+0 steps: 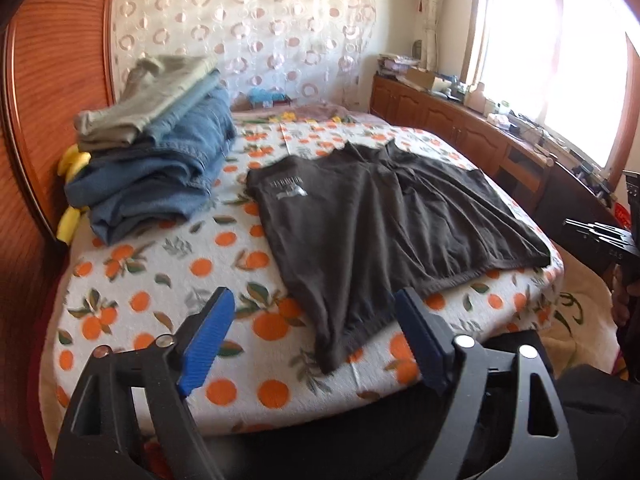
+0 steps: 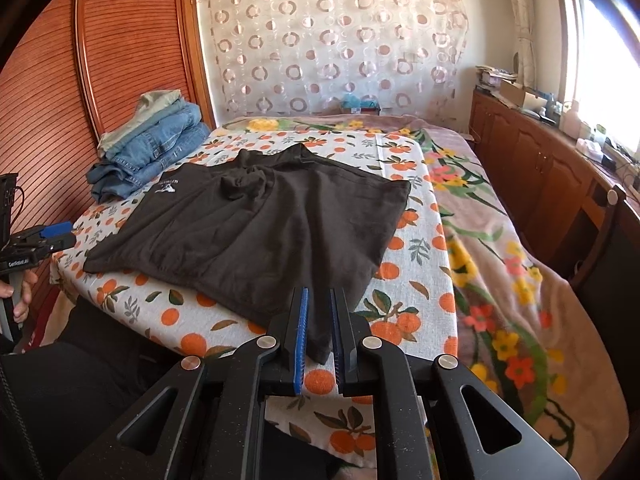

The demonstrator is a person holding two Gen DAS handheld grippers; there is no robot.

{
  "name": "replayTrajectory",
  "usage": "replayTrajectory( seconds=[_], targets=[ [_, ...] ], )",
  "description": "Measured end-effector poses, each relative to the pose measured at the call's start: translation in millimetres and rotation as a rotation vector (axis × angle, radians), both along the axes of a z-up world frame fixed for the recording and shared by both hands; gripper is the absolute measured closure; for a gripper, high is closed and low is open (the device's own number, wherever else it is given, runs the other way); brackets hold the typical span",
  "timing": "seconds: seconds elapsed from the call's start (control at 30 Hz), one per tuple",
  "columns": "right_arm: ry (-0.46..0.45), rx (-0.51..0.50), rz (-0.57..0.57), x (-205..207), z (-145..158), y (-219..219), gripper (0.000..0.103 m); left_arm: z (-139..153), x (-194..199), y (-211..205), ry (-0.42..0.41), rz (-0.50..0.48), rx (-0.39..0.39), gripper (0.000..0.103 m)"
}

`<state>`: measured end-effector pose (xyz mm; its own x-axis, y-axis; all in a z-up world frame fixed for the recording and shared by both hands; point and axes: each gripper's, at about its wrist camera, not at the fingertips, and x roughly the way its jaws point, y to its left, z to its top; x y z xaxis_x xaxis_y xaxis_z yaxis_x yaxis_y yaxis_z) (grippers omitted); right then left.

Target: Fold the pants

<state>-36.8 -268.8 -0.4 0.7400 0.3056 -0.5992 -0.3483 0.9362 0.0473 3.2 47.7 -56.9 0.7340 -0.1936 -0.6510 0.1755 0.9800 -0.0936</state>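
Observation:
Dark brown shorts [image 1: 372,224] with a small white logo lie spread flat on the orange-print cloth on the bed; they also show in the right wrist view [image 2: 256,224]. My left gripper [image 1: 316,320] is open, its blue pads either side of the shorts' near corner, just above the cloth. My right gripper [image 2: 318,320] is nearly closed, with the shorts' other near corner between its blue pads. The left gripper also shows at the left edge of the right wrist view [image 2: 44,240]; the right one is at the right edge of the left wrist view [image 1: 600,236].
A stack of folded jeans and grey-green trousers [image 1: 156,152] sits at the far left of the bed by the wooden headboard [image 1: 52,80]. A floral blanket [image 2: 500,248] covers the bed's right side. Wooden cabinets [image 2: 532,168] with clutter run under the window.

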Motion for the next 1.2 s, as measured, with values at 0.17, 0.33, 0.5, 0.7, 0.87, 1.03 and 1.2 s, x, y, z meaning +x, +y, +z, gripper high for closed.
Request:
replayTrajectory(
  seconds=[0.17,0.33,0.5,0.7,0.87,1.03,1.2],
  targets=[
    [-0.013,0.013,-0.001,2,-1,3,0.092,-4,12,3,0.004,0.018,0.010,0.013],
    [-0.018,0.015,-0.005,6,-5,4,0.091,-16,21,2,0.032,0.019,0.017,0.013],
    [-0.019,0.006,-0.024,12,-14,5,0.067,-25,26,2,0.039,0.015,-0.004,0.013],
    [0.019,-0.004,-0.052,29,-30,5,0.059,-34,33,-4,0.070,0.004,-0.007,0.013],
    [0.069,0.033,-0.081,38,-41,-2,0.059,-43,35,-9,0.094,0.013,0.006,0.013],
    [0.090,0.037,-0.077,39,-50,-2,0.059,-49,36,-9,0.109,0.022,0.016,0.013],
    [0.096,0.031,-0.061,36,-53,-3,0.059,-53,36,-9,0.106,0.027,0.035,0.013]
  ],
)
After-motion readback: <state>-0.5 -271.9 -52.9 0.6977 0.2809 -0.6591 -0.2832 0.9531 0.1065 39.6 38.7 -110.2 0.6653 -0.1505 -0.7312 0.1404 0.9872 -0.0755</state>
